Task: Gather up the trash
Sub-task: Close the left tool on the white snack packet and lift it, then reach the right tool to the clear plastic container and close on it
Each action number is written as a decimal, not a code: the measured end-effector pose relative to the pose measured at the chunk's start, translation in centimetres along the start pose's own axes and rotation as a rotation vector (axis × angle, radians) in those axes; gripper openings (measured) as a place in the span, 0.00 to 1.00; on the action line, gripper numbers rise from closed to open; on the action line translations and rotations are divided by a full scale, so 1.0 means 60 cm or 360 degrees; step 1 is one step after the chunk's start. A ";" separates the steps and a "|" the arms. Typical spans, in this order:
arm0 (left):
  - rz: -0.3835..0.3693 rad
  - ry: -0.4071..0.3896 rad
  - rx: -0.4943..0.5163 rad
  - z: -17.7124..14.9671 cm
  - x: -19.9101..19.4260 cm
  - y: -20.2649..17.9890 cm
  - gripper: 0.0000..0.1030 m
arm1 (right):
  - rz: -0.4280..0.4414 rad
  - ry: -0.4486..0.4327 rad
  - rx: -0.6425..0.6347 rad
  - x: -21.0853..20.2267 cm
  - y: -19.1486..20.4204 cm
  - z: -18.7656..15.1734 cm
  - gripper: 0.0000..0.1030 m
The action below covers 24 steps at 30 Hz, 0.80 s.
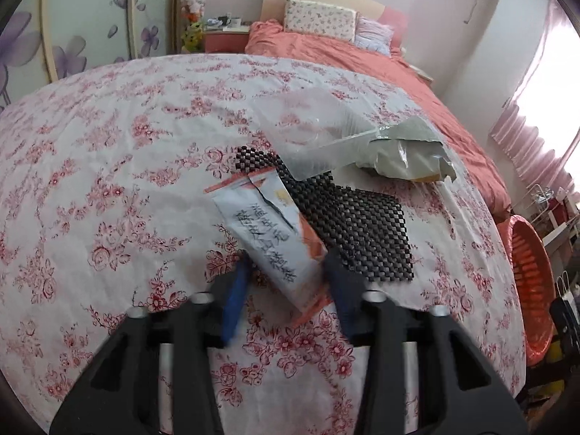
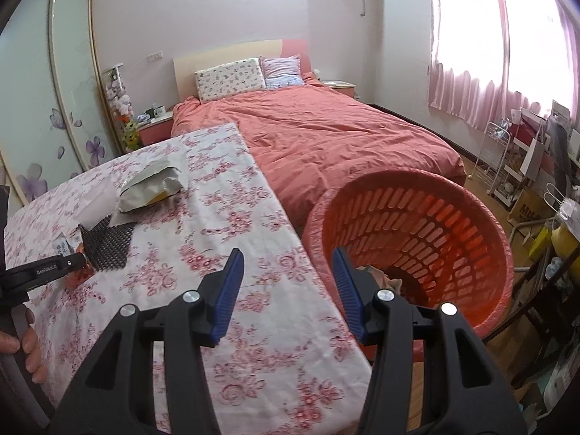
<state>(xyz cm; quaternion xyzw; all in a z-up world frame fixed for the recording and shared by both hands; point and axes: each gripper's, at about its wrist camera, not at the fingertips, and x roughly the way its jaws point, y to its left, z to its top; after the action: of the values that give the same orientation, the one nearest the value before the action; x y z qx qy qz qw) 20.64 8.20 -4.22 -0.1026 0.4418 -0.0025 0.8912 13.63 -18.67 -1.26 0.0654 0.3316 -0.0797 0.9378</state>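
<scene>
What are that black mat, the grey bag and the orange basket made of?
Black mat: looks like soft rubbery foam mesh, matte, with a grid of small open holes.
Grey bag: likely thin plastic film, a mailer; it is crumpled, torn and slightly glossy.
Orange basket: apparently rigid moulded plastic, smooth with a mild sheen, walls pierced by rows of slots.

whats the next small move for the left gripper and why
Probably close the left gripper on the white packet: its open fingers already sit either side of the packet's near end on the table. The packet then could go to the orange basket, beside the table.
</scene>
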 end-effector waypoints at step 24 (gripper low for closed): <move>0.0084 -0.0247 -0.0110 0.008 -0.079 0.155 0.09 | 0.0202 -0.0005 -0.0230 0.013 0.176 0.024 0.49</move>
<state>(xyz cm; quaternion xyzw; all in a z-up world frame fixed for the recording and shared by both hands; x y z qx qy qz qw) 17.31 17.84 -1.96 -0.1216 0.3736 0.0441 0.9185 17.15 -8.68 0.11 0.0182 0.3302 0.0039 0.9437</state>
